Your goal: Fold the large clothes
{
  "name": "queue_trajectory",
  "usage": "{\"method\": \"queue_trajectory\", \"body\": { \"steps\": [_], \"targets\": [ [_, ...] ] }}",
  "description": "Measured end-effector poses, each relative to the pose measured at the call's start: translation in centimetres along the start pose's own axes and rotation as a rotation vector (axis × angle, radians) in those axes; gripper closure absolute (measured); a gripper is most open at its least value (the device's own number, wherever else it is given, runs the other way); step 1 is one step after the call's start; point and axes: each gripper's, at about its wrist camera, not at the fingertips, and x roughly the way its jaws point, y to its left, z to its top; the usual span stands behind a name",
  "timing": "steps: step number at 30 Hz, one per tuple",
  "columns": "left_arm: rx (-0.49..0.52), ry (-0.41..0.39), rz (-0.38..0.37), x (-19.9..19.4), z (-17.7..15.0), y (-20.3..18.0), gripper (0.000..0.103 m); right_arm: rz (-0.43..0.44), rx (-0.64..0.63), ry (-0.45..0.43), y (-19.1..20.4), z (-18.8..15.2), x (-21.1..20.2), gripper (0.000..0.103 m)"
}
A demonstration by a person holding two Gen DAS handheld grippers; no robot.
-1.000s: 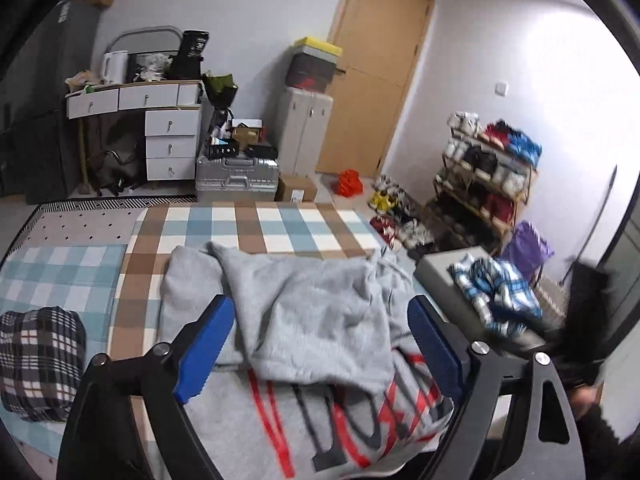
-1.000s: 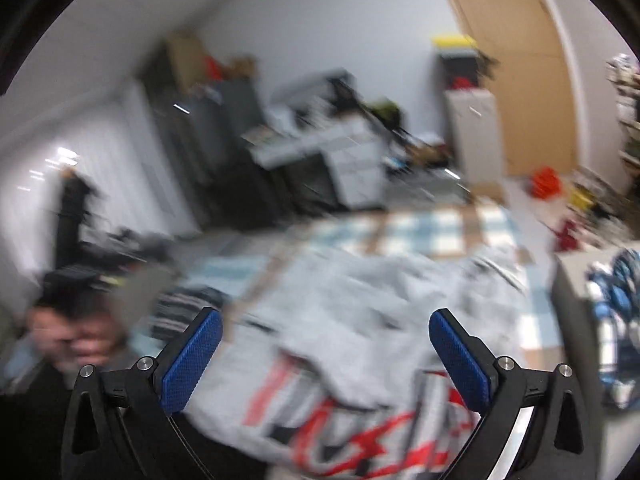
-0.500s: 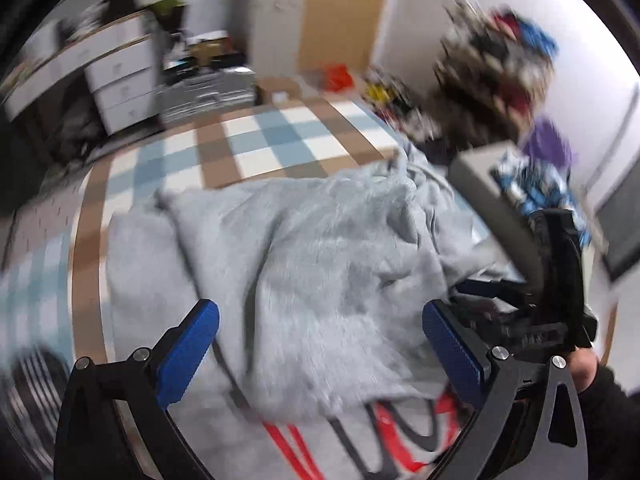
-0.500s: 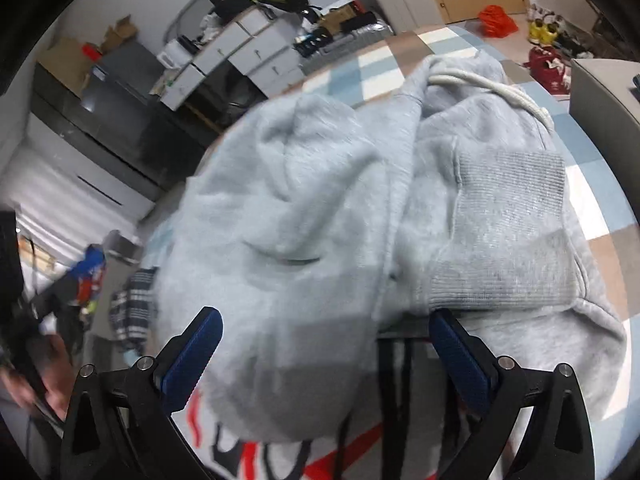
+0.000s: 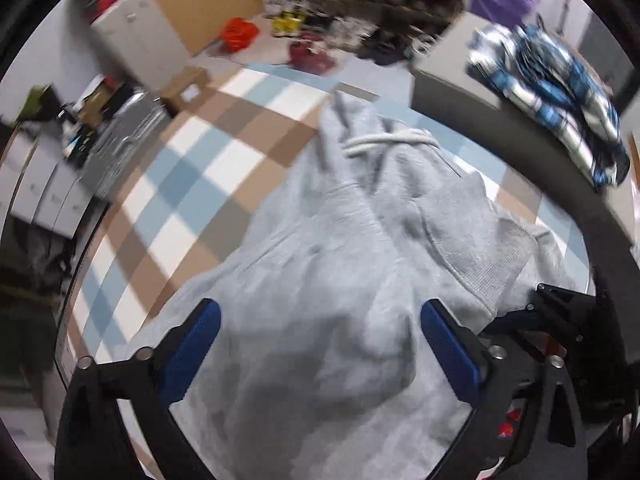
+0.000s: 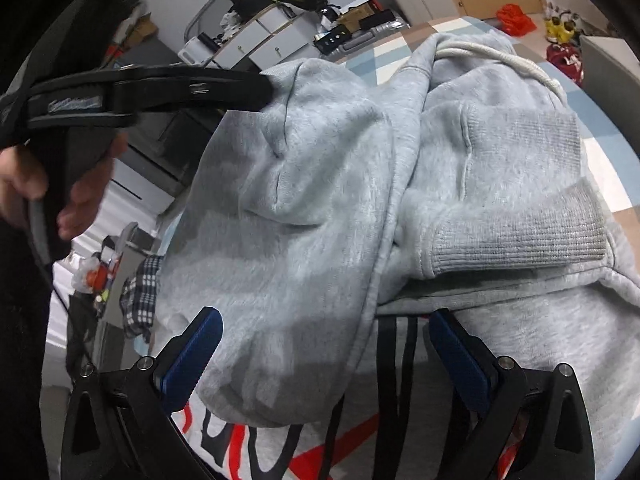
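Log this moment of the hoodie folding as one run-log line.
stage: folding, not finished | grey hoodie: bunched on checked cover | left tongs: closing above hoodie, nothing gripped | right tongs: open over hoodie

Left claw [image 5: 320, 344] angled steeply downward, jaws closing; right claw [image 6: 324, 354] beside it, jaws spread wide.

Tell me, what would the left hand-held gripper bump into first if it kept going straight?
Most likely the grey hoodie. The left hand-held gripper points steeply down at its bunched fabric, jaws closing with nothing pinched between them yet. How far above the cloth it hovers is hard to judge.
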Motion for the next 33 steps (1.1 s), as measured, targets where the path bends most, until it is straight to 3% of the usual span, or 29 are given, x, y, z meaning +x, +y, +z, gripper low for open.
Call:
{"method": "queue_trajectory", "body": {
  "steps": [1, 3, 7, 13, 14, 15, 16, 20, 28, 33],
  "targets": [
    [0.027, 0.025, 0.019, 0.8, 0.1, -0.6, 0.044, 0.002, -0.007, 0.005, -0.1, -0.1, -0.1, 0.0],
    [0.019, 0.09, 0.016, 2.2, 0.4, -0.8, 0.087, 0.007, -0.028, 0.014, 0.1, 0.0, 0.1, 0.0],
    [-0.037, 0.141, -0.013, 2.8, 0.2, -0.1, 0.092, 0.006, -0.038, 0.046, 0.3, -0.1, 0.7, 0.0],
    [-0.127, 0.072, -0.021, -1.6, -1.2, 1.8, 0.093, 0.029, -0.011, 0.05, 0.3, 0.1, 1.0, 0.002],
    [-0.132, 0.059, -0.023, -2.4, -1.5, 2.0, 0.093, 0.048, 0.007, 0.045, 0.1, 0.3, 0.7, 0.011],
    [-0.141, 0.044, -0.028, -3.5, -2.0, 2.2, 0.093, 0.051, 0.036, 0.024, -0.2, 0.5, 0.3, 0.046],
    [-0.152, 0.034, -0.033, -4.4, -2.6, 2.4, 0.093, 0.05, 0.061, 0.02, -0.6, 0.6, 0.3, 0.071],
    [-0.16, -0.042, -0.053, -7.5, -4.2, 2.7, 0.093, 0.094, 0.169, 0.014, -2.3, 0.8, 0.3, 0.078],
    [-0.251, -0.237, -0.086, -11.5, -10.5, 3.2, 0.093, -0.03, -0.027, -0.218, 2.4, 1.4, -3.9, 0.084],
    [-0.36, -0.248, -0.127, -9.2, -11.6, 4.9, 0.093, -0.168, -0.172, -0.357, 6.0, 3.8, -5.4, 0.086]
  ]
}}
